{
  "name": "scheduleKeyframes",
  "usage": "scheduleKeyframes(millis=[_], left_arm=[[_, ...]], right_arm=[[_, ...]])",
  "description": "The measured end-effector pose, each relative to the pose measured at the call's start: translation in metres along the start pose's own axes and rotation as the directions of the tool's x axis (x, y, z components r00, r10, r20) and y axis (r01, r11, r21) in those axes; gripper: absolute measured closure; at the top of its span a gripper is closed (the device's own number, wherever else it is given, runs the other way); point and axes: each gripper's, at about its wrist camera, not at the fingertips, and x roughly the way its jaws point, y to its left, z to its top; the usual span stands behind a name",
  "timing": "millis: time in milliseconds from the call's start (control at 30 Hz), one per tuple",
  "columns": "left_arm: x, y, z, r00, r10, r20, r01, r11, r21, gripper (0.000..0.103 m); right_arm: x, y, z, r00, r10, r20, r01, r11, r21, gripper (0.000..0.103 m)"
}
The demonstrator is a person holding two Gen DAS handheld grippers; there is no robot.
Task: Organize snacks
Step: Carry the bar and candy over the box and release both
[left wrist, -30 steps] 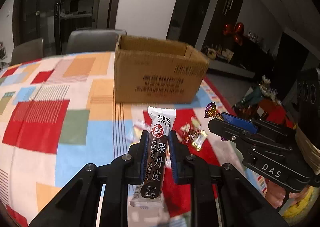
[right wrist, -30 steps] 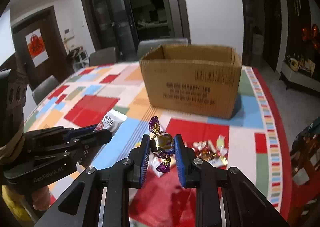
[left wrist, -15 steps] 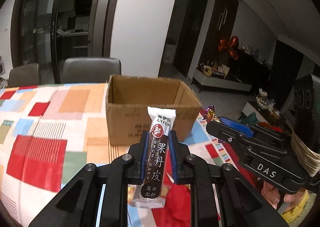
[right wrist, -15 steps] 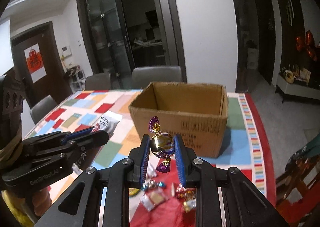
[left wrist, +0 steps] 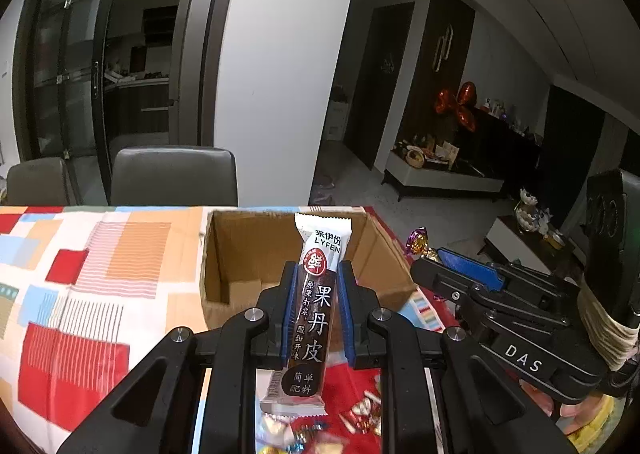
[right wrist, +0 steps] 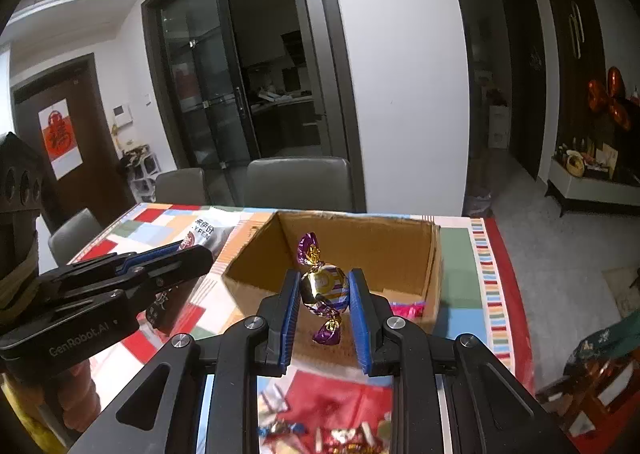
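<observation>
My left gripper (left wrist: 317,274) is shut on a long brown and white fruit-leather bar (left wrist: 314,306), held upright in front of the open cardboard box (left wrist: 248,250). My right gripper (right wrist: 323,282) is shut on a round candy (right wrist: 323,284) in a purple and gold twist wrapper, held just before the box's (right wrist: 400,250) near rim. Each gripper shows in the other's view: the right one (left wrist: 440,258) to the right, the left one (right wrist: 192,250) to the left. A pink packet (right wrist: 406,308) lies inside the box.
Loose wrapped candies (left wrist: 360,414) lie on the patchwork tablecloth (left wrist: 80,274) below the grippers; they also show in the right wrist view (right wrist: 332,434). Grey chairs (left wrist: 172,177) stand behind the table. The table's right edge (right wrist: 508,282) drops to the floor.
Both grippers have risen and moved toward the box with their snacks still held. The box's inside now shows from above.
</observation>
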Motion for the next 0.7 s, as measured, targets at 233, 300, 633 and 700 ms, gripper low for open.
scheduleKeyframes(millis=[233,300,633,700], left_arm=[[0.039,0.014,0.026,1.0,-0.007,-0.027,0.007,1.0,-0.012,0.083],[0.051,0.017,0.032,0.999,-0.004,-0.038,0.004,1.0,-0.008,0.083],[0.105,0.019,0.044,0.992,0.07,-0.104,-0.069,0.998,0.016,0.081],[0.11,0.019,0.042,0.986,0.13,-0.1,-0.127,0.991,0.034,0.06]], right_arm=[[0.026,-0.013,0.022,0.999,-0.022,-0.023,0.022,1.0,0.005,0.077],[0.034,-0.016,0.027,0.999,-0.033,-0.036,0.033,0.999,-0.004,0.077],[0.065,-0.024,0.035,0.994,-0.054,-0.095,0.055,0.998,0.004,0.077],[0.069,-0.028,0.035,0.992,-0.079,-0.099,0.081,0.997,0.015,0.073]])
